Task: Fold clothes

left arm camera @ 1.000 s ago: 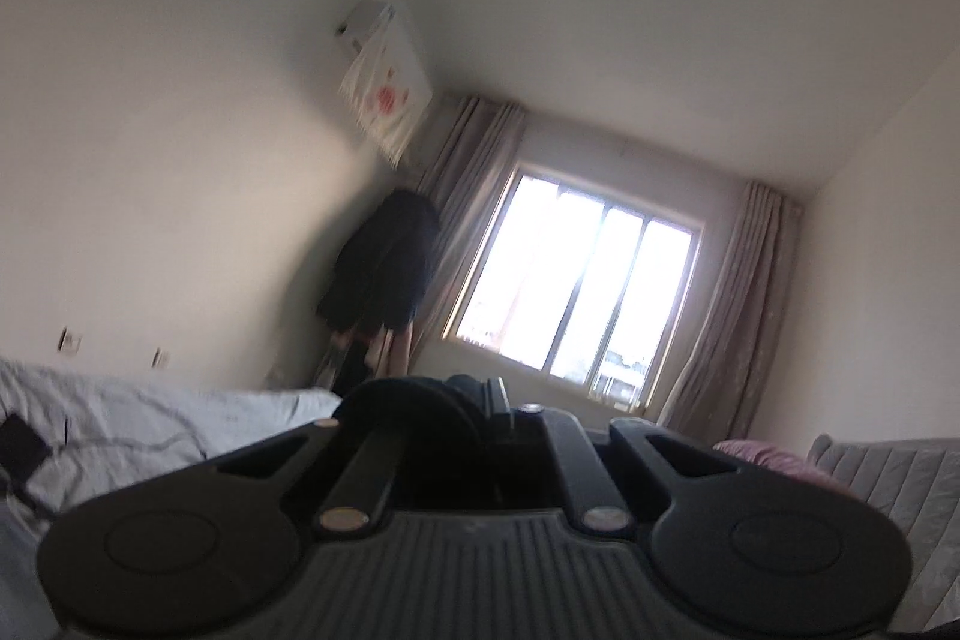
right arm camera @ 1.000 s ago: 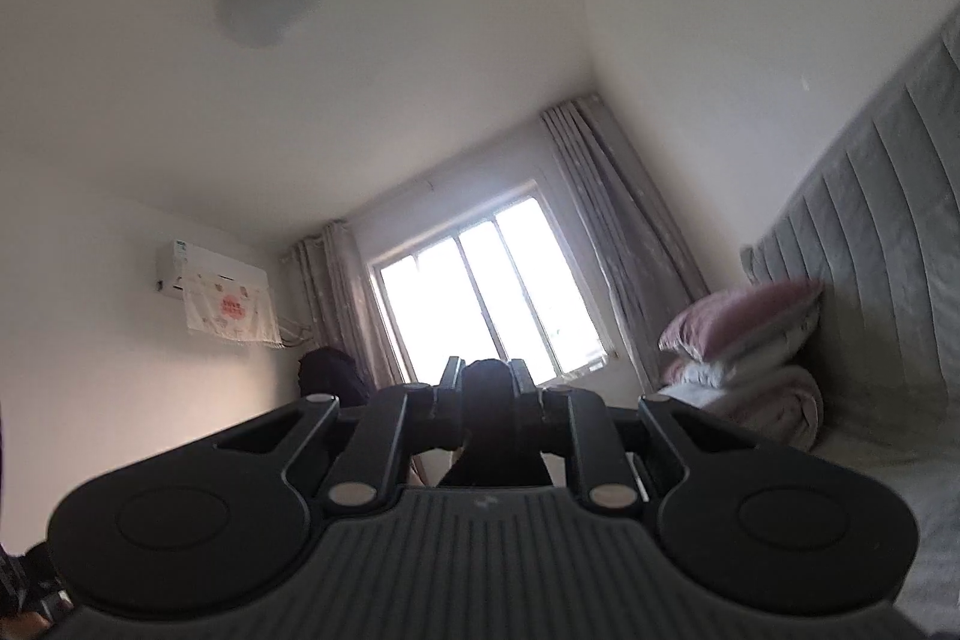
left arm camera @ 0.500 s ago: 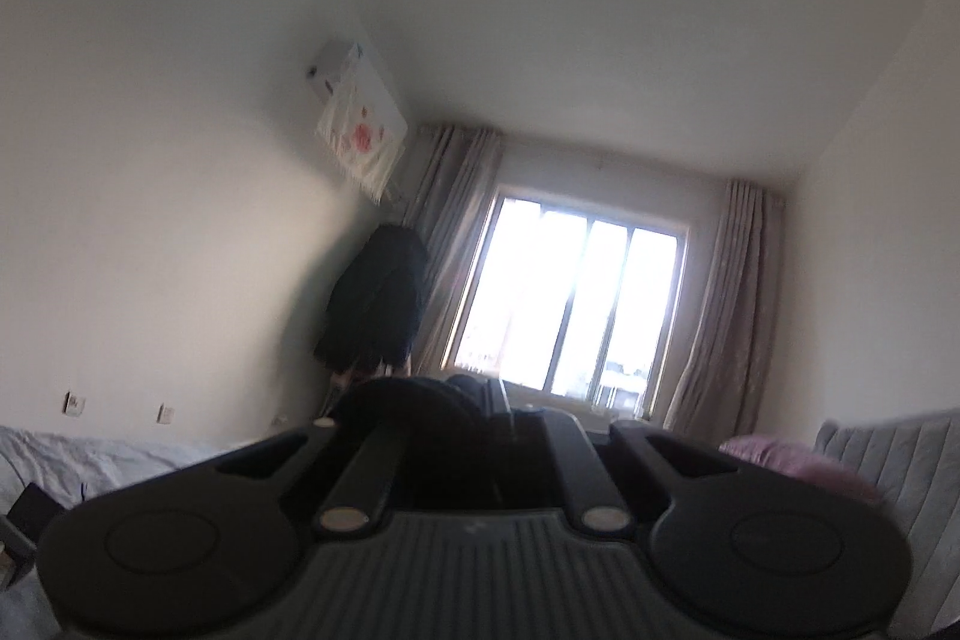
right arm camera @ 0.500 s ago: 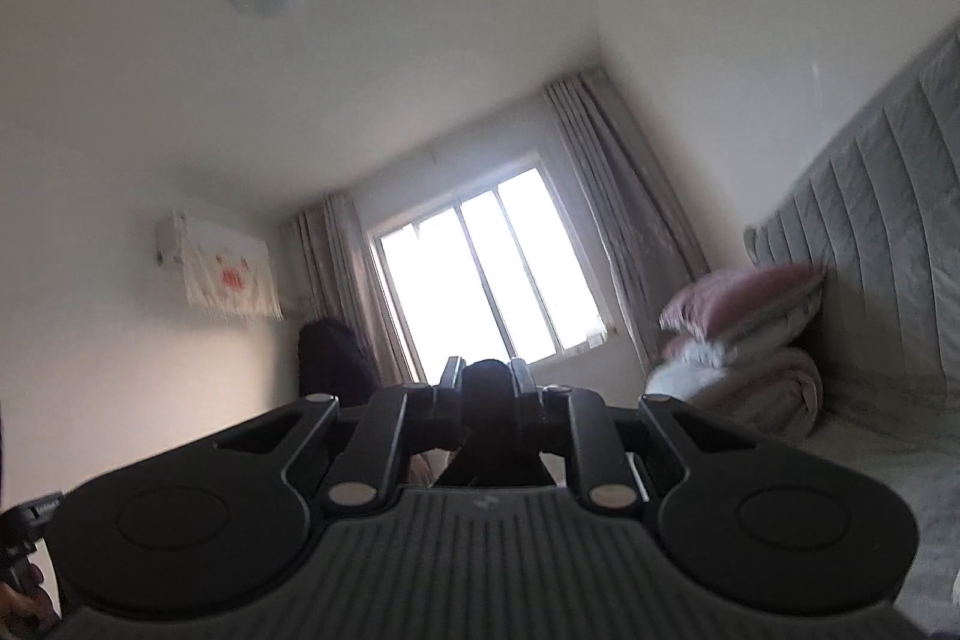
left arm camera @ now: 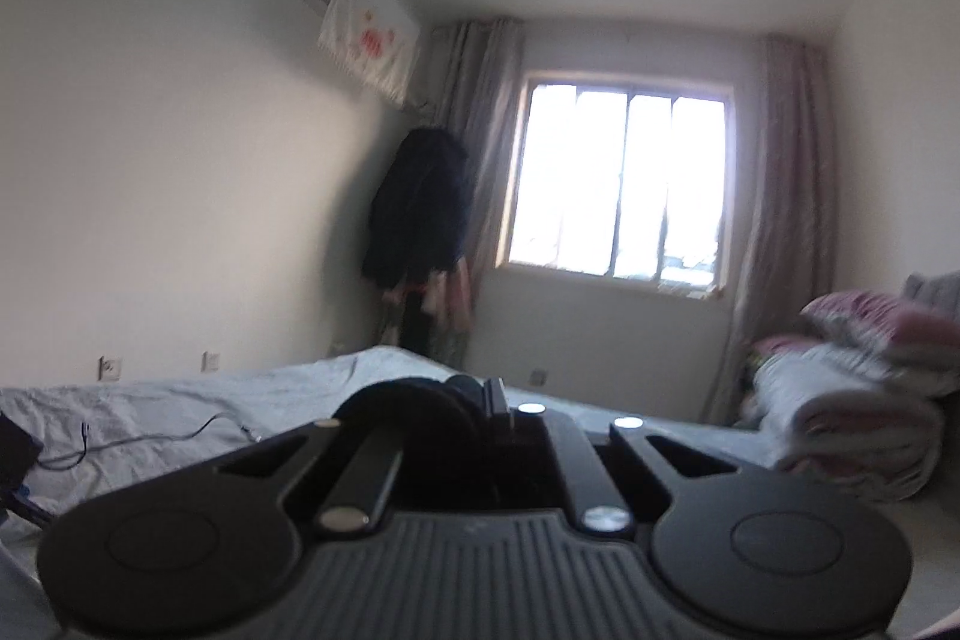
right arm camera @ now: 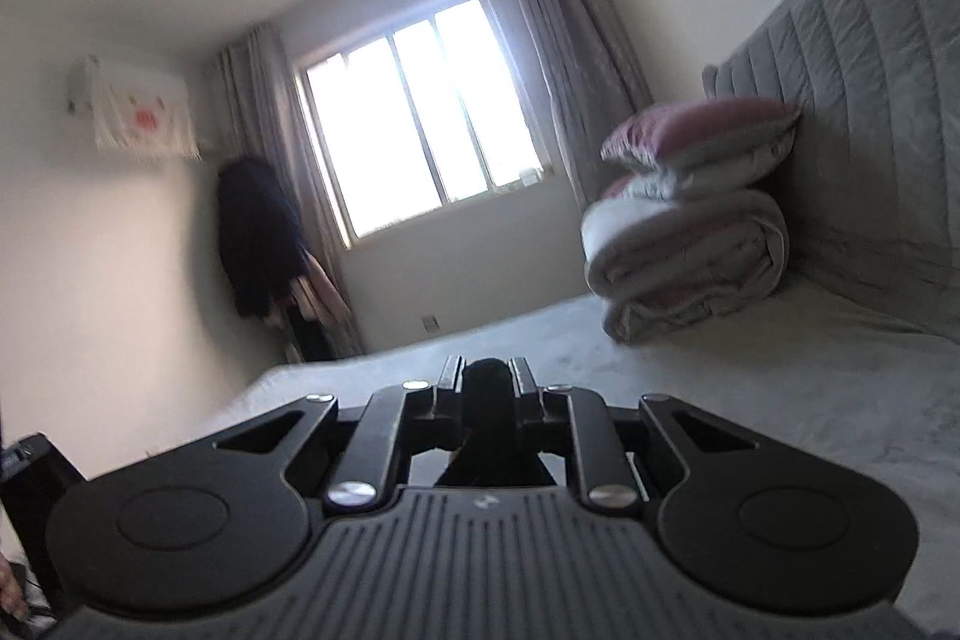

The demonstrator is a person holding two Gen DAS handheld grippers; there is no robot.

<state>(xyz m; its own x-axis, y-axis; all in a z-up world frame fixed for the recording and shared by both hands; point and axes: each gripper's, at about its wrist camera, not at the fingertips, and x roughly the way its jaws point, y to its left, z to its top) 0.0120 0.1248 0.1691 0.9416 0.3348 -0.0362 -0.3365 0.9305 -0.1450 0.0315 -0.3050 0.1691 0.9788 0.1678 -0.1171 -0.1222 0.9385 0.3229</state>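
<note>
Two hand-held grippers, each pinching dark cloth, aimed across a bed toward the window wall.

Item 1: left gripper (left arm camera: 489, 400). Jaws pressed together on a fold of dark garment (left arm camera: 414, 400) that bulges to the left of the fingers. Held about level over the grey bedsheet (left arm camera: 180, 400); judged a carrying grip, tight so thin fabric does not slip.

Item 2: right gripper (right arm camera: 487, 388). Jaws stand slightly apart, with a dark wad of the same sort of cloth (right arm camera: 487, 400) filling the gap between the fingers; the thickness of the bunched cloth likely keeps them from meeting. Pointed a little downward over the bed surface (right arm camera: 750, 388).

Item 3: the garment itself. Only the pinched parts show; the rest hangs below both cameras, unseen. Whether both grips hold one piece cannot be told, though a two-point hold would suit spreading it flat for a fold.

Item 4: folded quilt and pillows (right arm camera: 690, 232), stacked against the padded headboard (right arm camera: 870, 70), apparently kept clear of the working area.

Item 5: dark coat (left arm camera: 417, 208) hanging in the corner beside the window (left arm camera: 618, 178); not part of the work.

Item 6: cable (left arm camera: 150, 436) lying on the sheet at left, a possible snag.
</note>
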